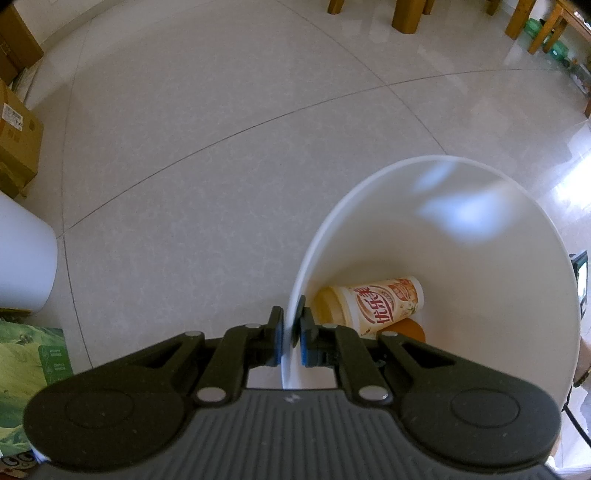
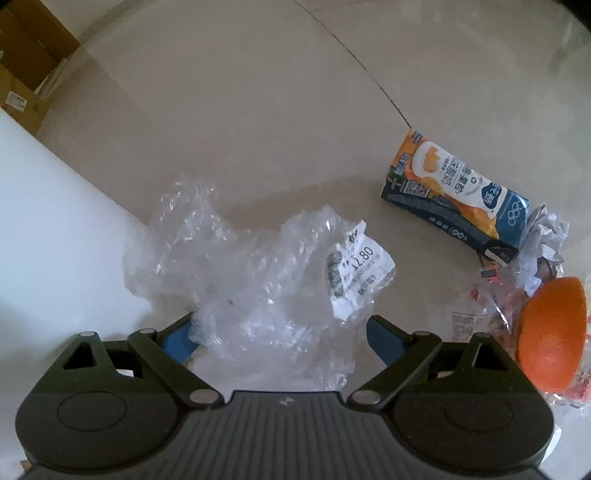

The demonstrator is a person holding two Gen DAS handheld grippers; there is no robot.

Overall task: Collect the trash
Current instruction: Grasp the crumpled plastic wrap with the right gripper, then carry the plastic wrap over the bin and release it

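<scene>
1. Bin rim (image 1: 295, 295) is clamped between the blue pads of the left gripper (image 1: 291, 334); the white bin (image 1: 461, 295) is seen tilted, mouth toward the camera.
2. Inside the bin, a drink cup (image 1: 380, 302) is seen lying on its side, with something orange (image 1: 406, 330) just under it.
3. Right gripper (image 2: 280, 332) is spread wide, fingers either side of a crumpled clear plastic bag (image 2: 251, 273); pads are not seen pressing on it. A receipt (image 2: 356, 266) is stuck to the bag.
4. Right of the bag, well apart: a blue-and-orange carton (image 2: 454, 199) lying flat, crumpled paper (image 2: 543, 243) touching its near end, an orange (image 2: 554, 332) beside clear wrapping (image 2: 476, 314).
5. Open room: pale tiled floor (image 1: 221, 129) is bare ahead of the left gripper. A white block (image 2: 55, 221) closes off the left side of the bag.
6. Room edges: cardboard boxes (image 1: 18, 140) at left, wooden furniture legs (image 1: 406, 14) at the far side.
</scene>
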